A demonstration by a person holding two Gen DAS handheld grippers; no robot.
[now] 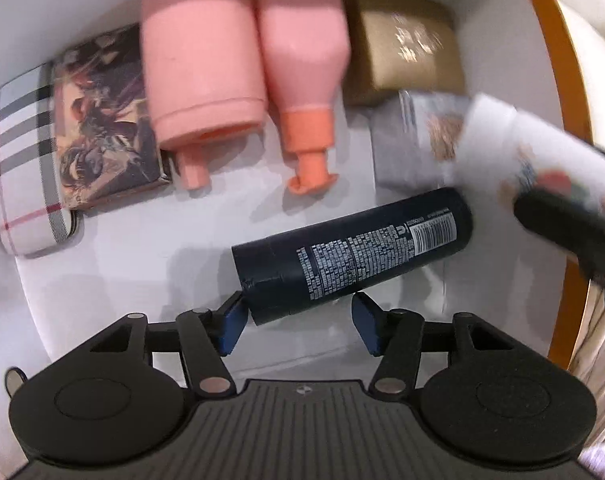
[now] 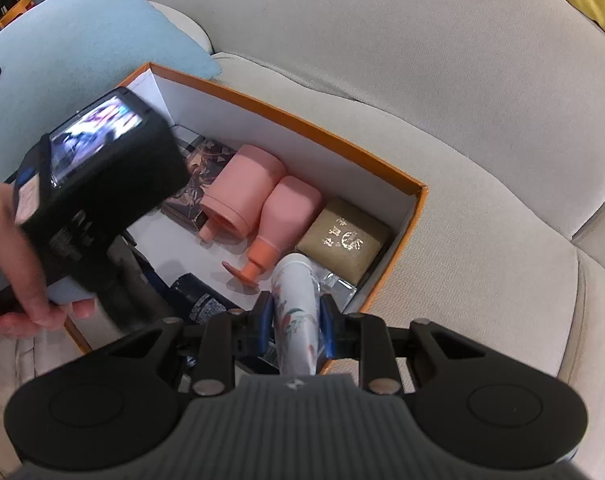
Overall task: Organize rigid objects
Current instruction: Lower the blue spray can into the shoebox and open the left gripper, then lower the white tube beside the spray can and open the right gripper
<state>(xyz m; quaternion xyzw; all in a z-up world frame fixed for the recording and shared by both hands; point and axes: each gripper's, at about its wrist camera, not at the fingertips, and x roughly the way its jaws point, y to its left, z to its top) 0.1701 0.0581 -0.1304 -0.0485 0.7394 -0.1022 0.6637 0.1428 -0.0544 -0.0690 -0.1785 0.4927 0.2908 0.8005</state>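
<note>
An orange-rimmed box (image 2: 421,216) with white inner walls sits on a pale grey sofa (image 2: 442,100), a light blue cushion (image 2: 82,40) behind it. Along the box's far side lie a plaid case (image 1: 22,168), a dark patterned box (image 1: 102,120), a large pink bottle (image 1: 202,60) and a smaller pink pump bottle (image 1: 302,68) with an orange pump — side by side, their necks pointing toward the near side — and then a gold box (image 1: 406,44) in the corner. A dark spray can (image 1: 350,248) lies on its side on the box floor, tilted. The left gripper (image 1: 298,322) hangs over the can's capped end with its jaws standing apart; the can's end lies between the blue pads (image 1: 232,326), the left pad close against it, the other clear of it. The right gripper (image 2: 294,326) has its jaws narrowed on a white floral tube (image 2: 296,312), which points down into the box beside a silvery packet (image 1: 414,140) near the gold box. A person's hand (image 2: 18,272) holds the left gripper's black body.
</note>
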